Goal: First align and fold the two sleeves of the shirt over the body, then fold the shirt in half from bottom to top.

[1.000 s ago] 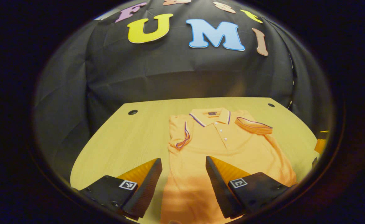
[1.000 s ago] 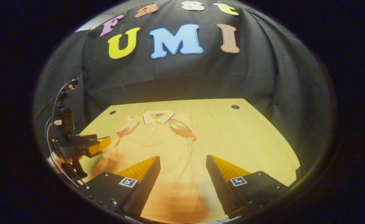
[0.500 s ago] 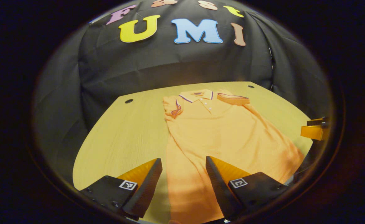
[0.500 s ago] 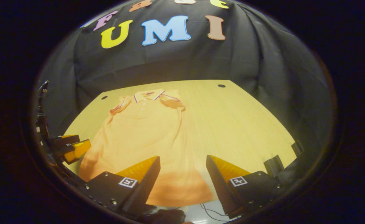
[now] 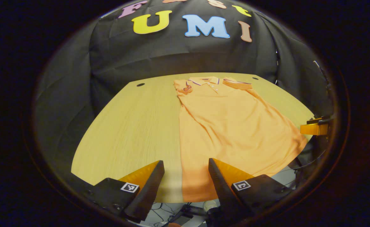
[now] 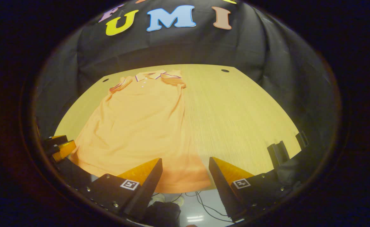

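Simply shirt (image 5: 232,126) flat on table (image 5: 131,126)

Shirt (image 5: 229,126) flat on table (image 5: 131,126)

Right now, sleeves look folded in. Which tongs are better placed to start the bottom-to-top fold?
Neither alone, probably both. The left tongs hang open at the hem's left corner of the shirt; the right tongs hang open at its right corner. Each should take its own corner.
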`<state>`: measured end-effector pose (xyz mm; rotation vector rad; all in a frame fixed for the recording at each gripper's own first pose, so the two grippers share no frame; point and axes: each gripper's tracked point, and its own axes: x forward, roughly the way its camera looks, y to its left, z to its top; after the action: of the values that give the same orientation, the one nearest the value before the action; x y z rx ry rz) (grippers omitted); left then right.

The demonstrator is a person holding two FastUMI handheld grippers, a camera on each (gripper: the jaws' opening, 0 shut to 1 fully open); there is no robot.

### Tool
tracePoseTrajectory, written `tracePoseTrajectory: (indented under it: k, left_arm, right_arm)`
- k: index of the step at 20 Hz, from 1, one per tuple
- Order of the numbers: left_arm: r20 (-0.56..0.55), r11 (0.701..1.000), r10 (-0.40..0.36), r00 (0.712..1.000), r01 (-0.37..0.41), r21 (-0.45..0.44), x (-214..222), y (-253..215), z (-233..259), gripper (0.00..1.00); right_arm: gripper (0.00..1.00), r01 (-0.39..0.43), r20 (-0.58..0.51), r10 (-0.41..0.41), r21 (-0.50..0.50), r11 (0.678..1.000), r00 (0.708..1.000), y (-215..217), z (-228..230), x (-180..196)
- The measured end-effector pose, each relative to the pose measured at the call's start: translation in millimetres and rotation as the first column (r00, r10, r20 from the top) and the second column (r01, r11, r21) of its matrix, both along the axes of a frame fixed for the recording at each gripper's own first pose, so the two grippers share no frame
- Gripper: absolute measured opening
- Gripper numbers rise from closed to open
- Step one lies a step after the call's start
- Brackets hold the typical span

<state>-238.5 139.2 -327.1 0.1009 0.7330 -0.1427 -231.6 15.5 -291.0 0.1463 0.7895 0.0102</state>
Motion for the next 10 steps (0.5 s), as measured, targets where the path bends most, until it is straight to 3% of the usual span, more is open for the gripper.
tracePoseTrajectory:
  k: [10]
  left_arm:
    - [0.007,0.999,0.014,1.000,-0.014,-0.035,-15,-2,-19,0.93]
  right_arm:
    - [0.92,-0.022,-0.027,0.021,-0.025,0.999,0.999,7,-29,-16]
